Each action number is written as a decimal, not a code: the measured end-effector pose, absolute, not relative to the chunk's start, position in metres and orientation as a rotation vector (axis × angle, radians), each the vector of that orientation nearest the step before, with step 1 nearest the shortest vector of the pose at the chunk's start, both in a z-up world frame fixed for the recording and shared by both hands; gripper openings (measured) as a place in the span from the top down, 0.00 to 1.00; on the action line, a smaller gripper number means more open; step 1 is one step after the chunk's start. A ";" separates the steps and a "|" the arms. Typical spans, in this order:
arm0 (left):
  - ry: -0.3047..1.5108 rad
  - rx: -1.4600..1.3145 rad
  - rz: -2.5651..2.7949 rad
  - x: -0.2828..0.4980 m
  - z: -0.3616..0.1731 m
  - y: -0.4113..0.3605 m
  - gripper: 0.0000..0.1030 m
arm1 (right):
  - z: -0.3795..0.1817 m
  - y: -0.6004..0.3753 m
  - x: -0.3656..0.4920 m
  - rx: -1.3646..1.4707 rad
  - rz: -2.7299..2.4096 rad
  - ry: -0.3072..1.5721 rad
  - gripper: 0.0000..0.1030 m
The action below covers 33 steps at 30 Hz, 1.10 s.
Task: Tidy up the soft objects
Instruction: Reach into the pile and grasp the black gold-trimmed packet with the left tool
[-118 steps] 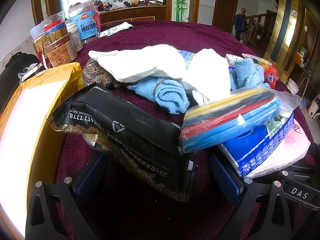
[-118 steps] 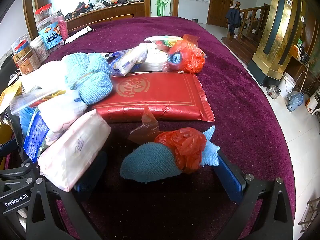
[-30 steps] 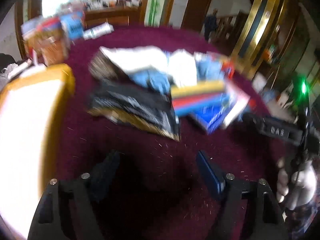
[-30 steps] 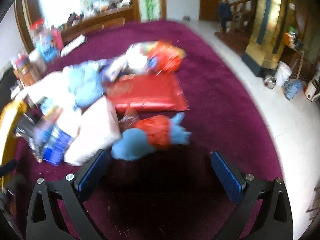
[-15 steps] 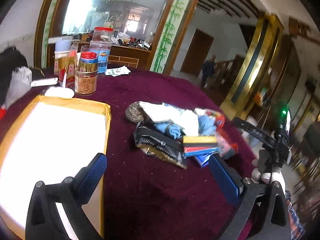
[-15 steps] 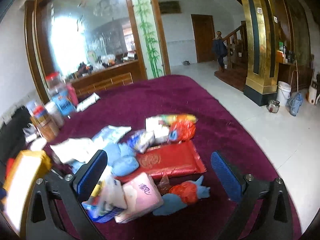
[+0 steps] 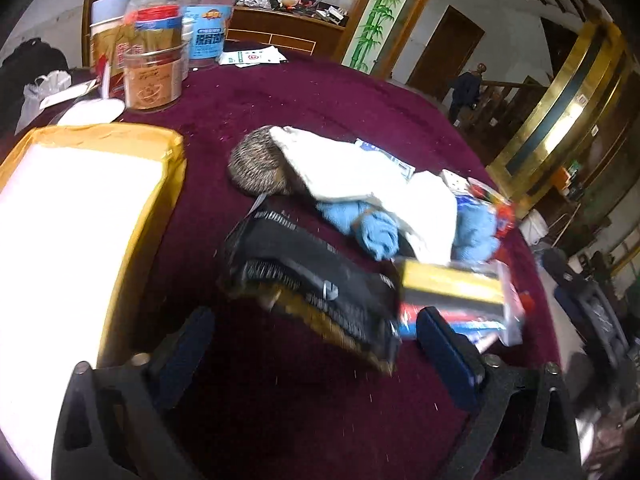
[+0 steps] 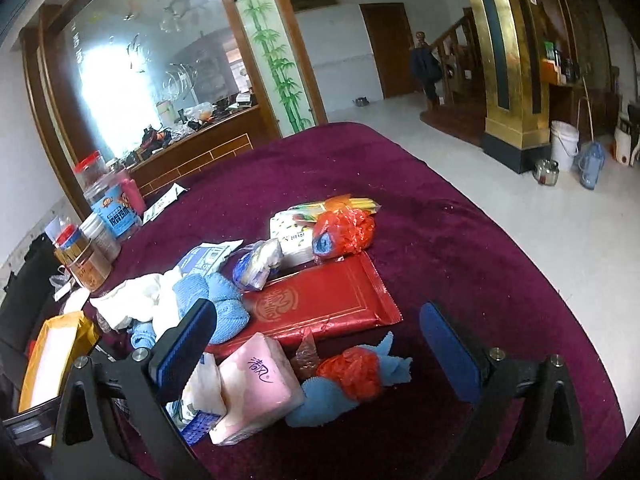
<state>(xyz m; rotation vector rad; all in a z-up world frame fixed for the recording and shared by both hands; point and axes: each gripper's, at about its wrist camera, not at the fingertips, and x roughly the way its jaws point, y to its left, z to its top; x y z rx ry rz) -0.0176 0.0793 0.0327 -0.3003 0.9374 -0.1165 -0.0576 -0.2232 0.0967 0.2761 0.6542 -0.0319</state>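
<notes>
A pile of soft things lies on the purple table. In the left wrist view I see a white cloth [image 7: 360, 172], a blue towel [image 7: 372, 228], a brown knitted item [image 7: 256, 164], a black packet [image 7: 312, 280] and a bag of coloured cloths [image 7: 456, 292]. My left gripper [image 7: 316, 344] is open and empty, just before the black packet. In the right wrist view a blue cloth in an orange bag [image 8: 344, 380], a pink tissue pack [image 8: 256, 384] and a red packet [image 8: 320, 304] lie below my right gripper [image 8: 316, 344], which is open, empty and held above them.
A yellow-edged box with a white inside [image 7: 72, 216] stands at the left. Several jars [image 7: 152, 76] stand at the table's far left. The table's right edge [image 8: 560, 292] drops to a tiled floor. Another orange bag [image 8: 344, 228] lies farther back.
Both grippers were raised and pulled back from the pile. The left one has since dropped back close to the black packet; the right stays high. Nothing was picked up.
</notes>
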 end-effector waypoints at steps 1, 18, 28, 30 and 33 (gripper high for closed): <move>0.951 -0.304 -0.114 -0.012 0.029 0.078 0.36 | 0.096 -0.224 -0.058 0.280 -0.029 0.655 0.02; 0.967 -0.242 -0.110 0.010 0.020 0.056 0.71 | 0.097 -0.217 -0.059 0.222 -0.036 0.654 0.02; 0.836 -0.316 -0.232 -0.043 0.068 0.103 0.96 | 0.096 -0.207 -0.060 0.139 -0.070 0.645 0.02; 0.852 -0.355 -0.227 -0.042 0.063 0.109 0.85 | 0.095 -0.206 -0.058 0.138 -0.076 0.654 0.02; 0.908 -0.432 -0.191 -0.029 0.048 0.115 0.29 | 0.094 -0.209 -0.058 0.143 -0.088 0.659 0.02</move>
